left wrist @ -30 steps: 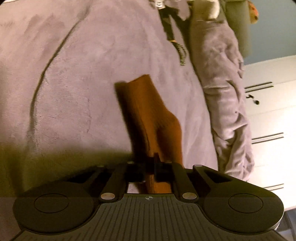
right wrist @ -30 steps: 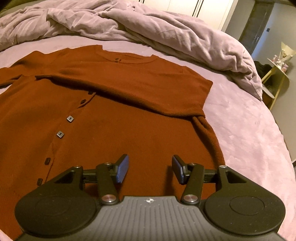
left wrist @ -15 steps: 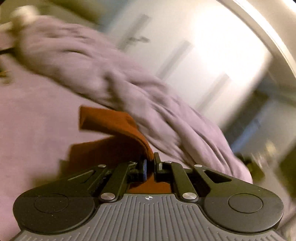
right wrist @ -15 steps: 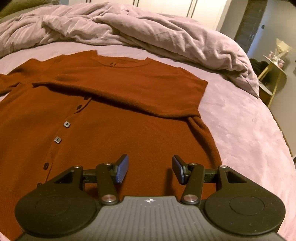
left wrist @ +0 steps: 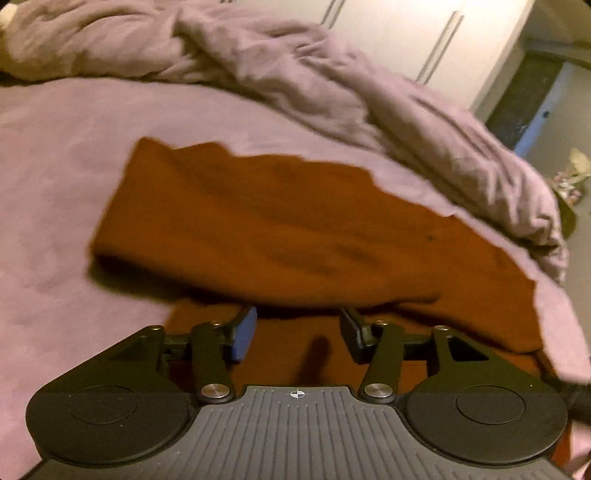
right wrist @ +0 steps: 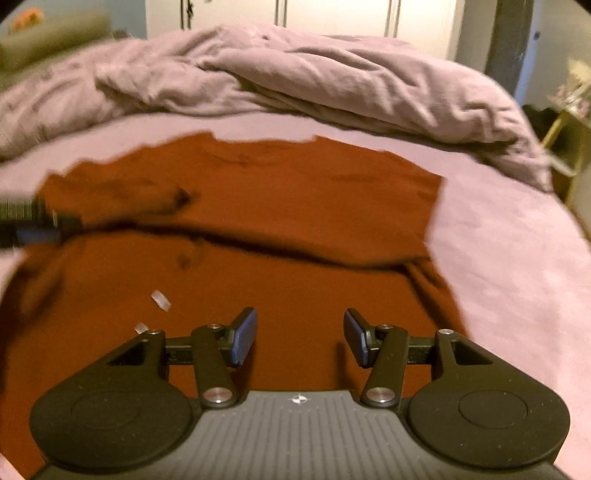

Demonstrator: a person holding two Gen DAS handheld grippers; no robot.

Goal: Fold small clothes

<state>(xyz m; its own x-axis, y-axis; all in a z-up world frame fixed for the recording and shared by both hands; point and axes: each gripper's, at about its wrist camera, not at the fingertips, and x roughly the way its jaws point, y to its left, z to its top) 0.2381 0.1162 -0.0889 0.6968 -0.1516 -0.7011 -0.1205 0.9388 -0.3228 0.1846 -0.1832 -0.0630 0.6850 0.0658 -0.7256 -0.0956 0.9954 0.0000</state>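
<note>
A rust-brown buttoned cardigan (right wrist: 295, 258) lies flat on the lilac bed (right wrist: 517, 258), both sleeves folded across its chest. In the left wrist view the left sleeve (left wrist: 258, 229) lies over the body, just beyond my left gripper (left wrist: 297, 334), which is open and empty above the cloth. My right gripper (right wrist: 299, 338) is open and empty over the lower part of the cardigan. The left gripper's tip (right wrist: 33, 229) shows at the left edge of the right wrist view.
A crumpled lilac duvet (right wrist: 295, 85) is heaped along the far side of the bed. White wardrobe doors (left wrist: 406, 33) stand behind it. A small side table (right wrist: 569, 107) with items stands at the right of the bed.
My left gripper carried the left sleeve across the cardigan's chest, then opened and let it go. The right gripper stayed open and shifted slightly over the hem.
</note>
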